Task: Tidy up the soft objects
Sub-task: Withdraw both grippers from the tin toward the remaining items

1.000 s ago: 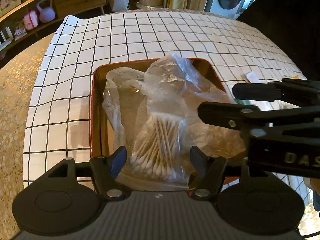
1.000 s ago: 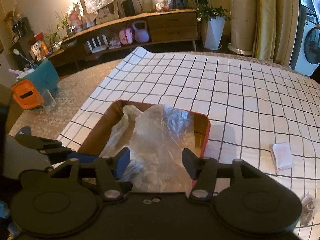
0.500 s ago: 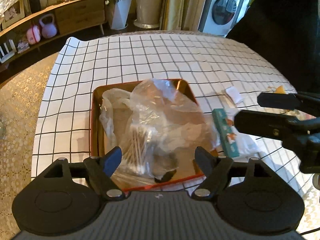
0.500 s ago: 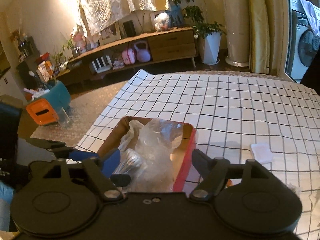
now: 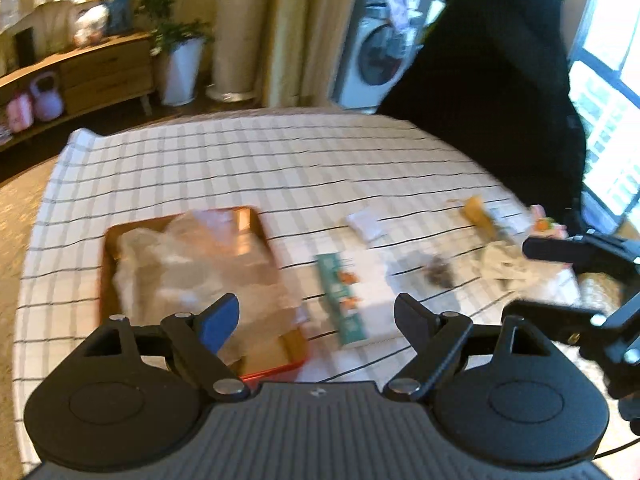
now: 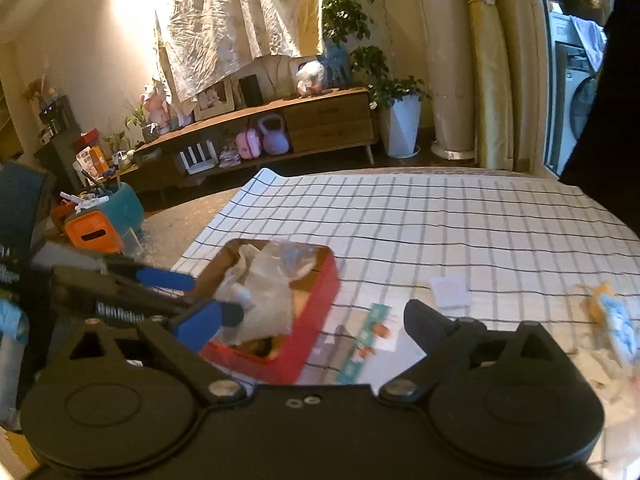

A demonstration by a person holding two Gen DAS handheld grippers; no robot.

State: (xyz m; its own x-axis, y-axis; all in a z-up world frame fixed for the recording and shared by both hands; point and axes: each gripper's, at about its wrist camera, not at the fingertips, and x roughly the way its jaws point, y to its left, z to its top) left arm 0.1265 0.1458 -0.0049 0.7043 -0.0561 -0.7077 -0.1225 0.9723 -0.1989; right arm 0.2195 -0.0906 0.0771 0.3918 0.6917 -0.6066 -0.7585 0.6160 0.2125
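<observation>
A red tin tray (image 5: 108,280) (image 6: 316,320) on the checked tablecloth holds clear plastic bags (image 5: 188,268) (image 6: 264,284). My left gripper (image 5: 316,316) is open and empty, raised above the tray's near right corner. My right gripper (image 6: 312,320) is open and empty, raised to the right of the tray. A teal tissue pack (image 5: 344,296) (image 6: 368,336) lies right of the tray. A small white packet (image 5: 366,224) (image 6: 450,292), a dark clump (image 5: 440,272), a crumpled pale cloth (image 5: 508,268) and an orange wrapper (image 5: 478,214) (image 6: 600,300) lie further right.
The right gripper shows at the right edge of the left wrist view (image 5: 592,280); the left one shows at the left of the right wrist view (image 6: 120,292). A person in black (image 5: 500,80) stands behind the table. The checked tablecloth (image 5: 240,160) stretches far back.
Both grippers have risen and pulled back from the tray, swinging right. The tray now looks smaller, and more items to its right have come into view.
</observation>
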